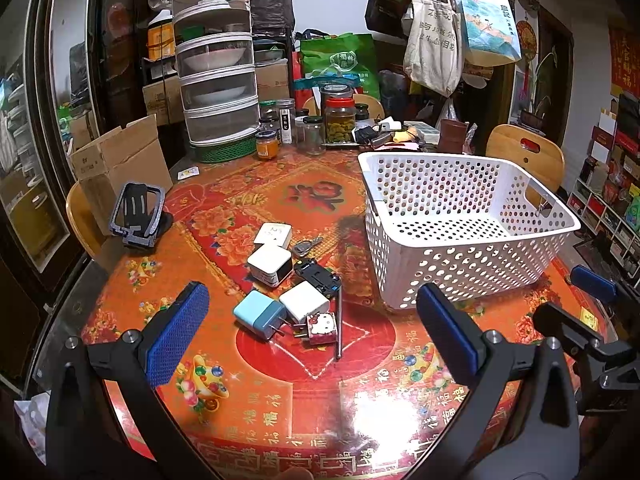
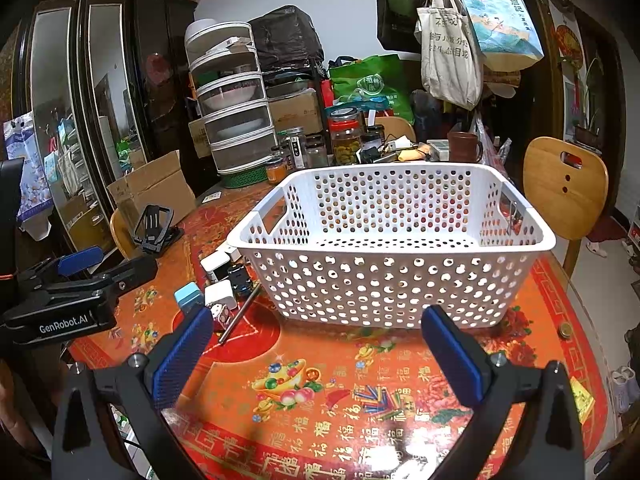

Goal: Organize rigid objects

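Note:
A white perforated basket (image 1: 472, 254) (image 2: 396, 276) stands empty on the red patterned table. Left of it lies a cluster of small things: a blue charger (image 1: 258, 314) (image 2: 188, 296), white chargers (image 1: 304, 300) (image 1: 269, 263), a cartoon-print plug (image 1: 319, 328), a black clip-like gadget (image 1: 318, 276), a key (image 1: 306, 246) and a thin metal rod (image 1: 338, 320) (image 2: 238, 316). My left gripper (image 1: 312, 336) hovers open just short of the cluster, holding nothing. My right gripper (image 2: 318, 356) is open and empty in front of the basket's near wall.
A black phone stand (image 1: 138, 216) (image 2: 154, 228) sits at the table's left edge beside a cardboard box (image 1: 120, 164). Jars (image 1: 339, 120), a tiered food cover (image 1: 218, 80) and clutter crowd the far side. A wooden chair (image 2: 564, 188) stands right. A small coin-like object (image 2: 565, 331) lies near the right edge.

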Demonstrator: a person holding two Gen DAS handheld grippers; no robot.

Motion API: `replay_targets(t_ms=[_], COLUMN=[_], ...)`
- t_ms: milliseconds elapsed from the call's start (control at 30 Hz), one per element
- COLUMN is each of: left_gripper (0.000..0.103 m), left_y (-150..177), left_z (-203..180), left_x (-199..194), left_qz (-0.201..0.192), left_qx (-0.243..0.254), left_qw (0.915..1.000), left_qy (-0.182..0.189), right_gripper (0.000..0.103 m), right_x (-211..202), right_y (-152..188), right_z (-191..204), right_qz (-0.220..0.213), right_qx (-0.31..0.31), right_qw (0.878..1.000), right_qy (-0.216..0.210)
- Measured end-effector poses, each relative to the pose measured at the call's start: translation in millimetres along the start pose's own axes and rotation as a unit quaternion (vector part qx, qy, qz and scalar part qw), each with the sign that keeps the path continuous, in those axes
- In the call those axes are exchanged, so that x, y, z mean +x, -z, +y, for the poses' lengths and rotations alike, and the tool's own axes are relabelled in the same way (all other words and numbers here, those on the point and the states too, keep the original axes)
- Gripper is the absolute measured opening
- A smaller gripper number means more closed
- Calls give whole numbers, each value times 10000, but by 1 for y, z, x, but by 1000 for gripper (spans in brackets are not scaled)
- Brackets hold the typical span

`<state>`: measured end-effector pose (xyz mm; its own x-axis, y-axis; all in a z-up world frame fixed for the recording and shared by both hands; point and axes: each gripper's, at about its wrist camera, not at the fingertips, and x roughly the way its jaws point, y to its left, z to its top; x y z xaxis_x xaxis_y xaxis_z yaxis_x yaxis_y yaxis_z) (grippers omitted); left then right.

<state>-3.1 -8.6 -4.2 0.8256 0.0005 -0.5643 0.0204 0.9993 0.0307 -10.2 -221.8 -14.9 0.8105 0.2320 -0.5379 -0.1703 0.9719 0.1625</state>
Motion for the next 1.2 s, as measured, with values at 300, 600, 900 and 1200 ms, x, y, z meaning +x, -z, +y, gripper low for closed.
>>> replay_targets(t_ms=[300, 600, 900, 1200], left_gripper=[102, 102, 102, 102], left_y=[0, 0, 0, 0], left_z=[0, 1, 1, 2], left_x=[0, 0, 0, 0], left_qz=[2, 5, 7, -21], left_qx=[-5, -9, -11, -63], left_qw=[10000, 10000, 10000, 10000], left_qy=[3, 8, 9, 39], right_gripper=[103, 103, 103, 103], right_x=[0, 0, 0, -1], right_y=[1, 1, 1, 1], right_z=[-1, -1, -1, -1], right_qz=[10, 15, 13, -3], right_qx=[9, 10, 10, 15], right_qw=[10000, 10000, 10000, 10000], right_qy=[7, 12, 14, 55])
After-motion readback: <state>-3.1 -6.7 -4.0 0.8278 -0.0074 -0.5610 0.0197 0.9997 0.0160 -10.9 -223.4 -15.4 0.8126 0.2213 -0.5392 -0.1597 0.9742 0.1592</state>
